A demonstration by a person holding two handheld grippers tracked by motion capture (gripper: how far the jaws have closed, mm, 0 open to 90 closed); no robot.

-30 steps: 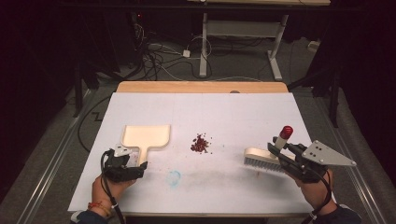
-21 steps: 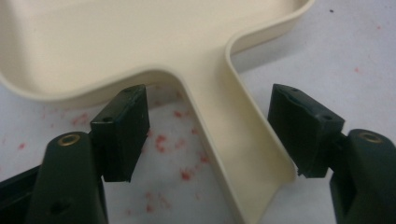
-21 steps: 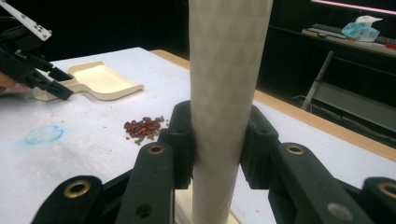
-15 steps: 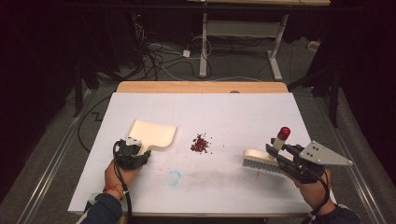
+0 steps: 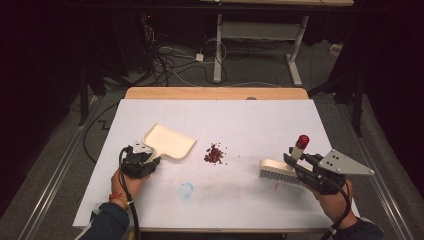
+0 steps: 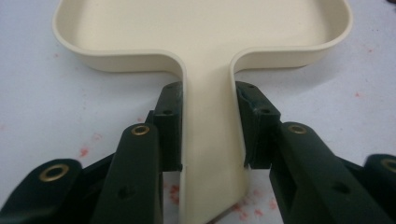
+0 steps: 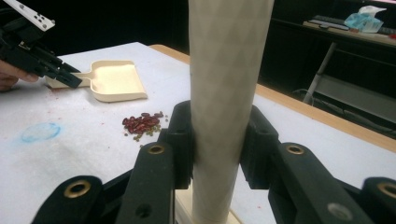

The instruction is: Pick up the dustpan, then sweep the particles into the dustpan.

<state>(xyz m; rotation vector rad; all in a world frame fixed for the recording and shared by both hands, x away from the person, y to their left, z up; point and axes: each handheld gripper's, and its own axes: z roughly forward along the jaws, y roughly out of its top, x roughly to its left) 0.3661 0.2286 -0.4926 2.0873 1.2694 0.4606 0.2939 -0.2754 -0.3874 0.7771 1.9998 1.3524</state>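
1. Your left gripper (image 5: 150, 161) is clamped on the handle of the cream dustpan (image 5: 170, 141); in the left gripper view both jaws press flat against the two sides of that handle (image 6: 208, 140)
2. Your left hand (image 5: 127, 181) comes in from the bottom left of the high view, with a dark sleeve (image 5: 106, 225) at the table edge
3. Angled up and to the right from your gripper, the dustpan has its wide open mouth facing the small pile of red beans (image 5: 214, 154); pan and pile are near each other but apart
4. Those beans lie near the middle of the white table (image 5: 250, 120), between the dustpan and the brush, with a few strays scattered just beside the heap
5. Your right gripper (image 5: 295, 162) is closed on the handle of the brush (image 5: 276, 170); in the right gripper view the pale handle (image 7: 229, 93) stands upright between the two jaws, held on both sides
6. Resting bristles-down on the table at the right, the brush is well apart from the beans, and its handle ends in a red tip (image 5: 302, 140)
7. Your right hand (image 5: 332, 197) holds the gripper from the bottom right, and the grey plate (image 5: 342, 163) sits on top of it
8. Between your two hands, a faint blue smudge (image 5: 186, 190) marks the table, closer to your left one
9. Beyond the far wooden edge, cables (image 5: 170, 60) lie on the floor by a white desk frame (image 5: 255, 35)
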